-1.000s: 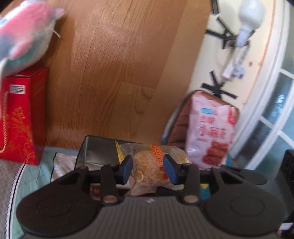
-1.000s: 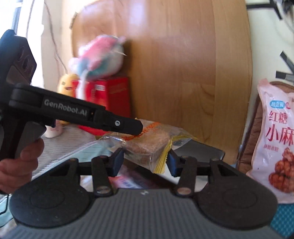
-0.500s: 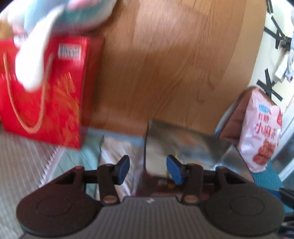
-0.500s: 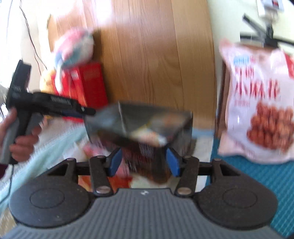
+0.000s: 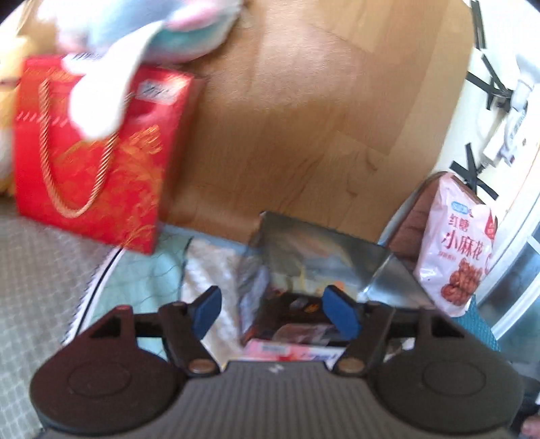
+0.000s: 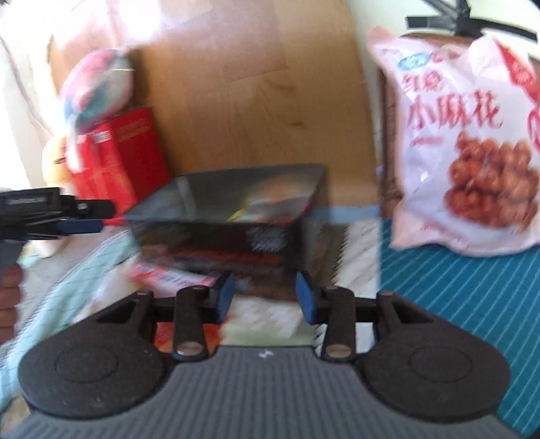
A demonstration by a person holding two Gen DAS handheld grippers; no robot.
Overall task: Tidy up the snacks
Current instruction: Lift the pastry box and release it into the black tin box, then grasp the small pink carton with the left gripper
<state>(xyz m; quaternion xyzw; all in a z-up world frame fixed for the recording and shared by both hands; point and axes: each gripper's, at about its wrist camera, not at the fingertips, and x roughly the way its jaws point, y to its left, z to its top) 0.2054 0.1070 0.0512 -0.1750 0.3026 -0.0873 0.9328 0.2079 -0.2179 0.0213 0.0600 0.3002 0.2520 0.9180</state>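
Roughly speaking, the sorting looks partway done, with the open dark box [image 6: 233, 216] as the collecting spot. Taking that box as the landmark and going left to right: to its far left a red gift bag [image 5: 91, 152] stands against the wooden board [image 5: 303, 118], with a plush toy [image 5: 152, 30] resting on top of it. Just left of the box, the left gripper [image 5: 275, 312] hangs with its blue pads spread wide and nothing between them. Inside the box a few wrapped snacks [image 5: 303, 270] seem to lie, though blur hides what they are. In front of the box, touching or nearly touching its near wall, lies a pink flat packet [image 6: 172, 278], not yet put away. The right gripper [image 6: 265, 300] hovers before the box's front face, jaws apart and empty. Well to the right of the box, a large pink snack bag [image 6: 472, 135] leans upright against a brown chair back, outside the box. My judgement: some small items are already in, while the pink packet and perhaps the large bag remain to be dealt with.
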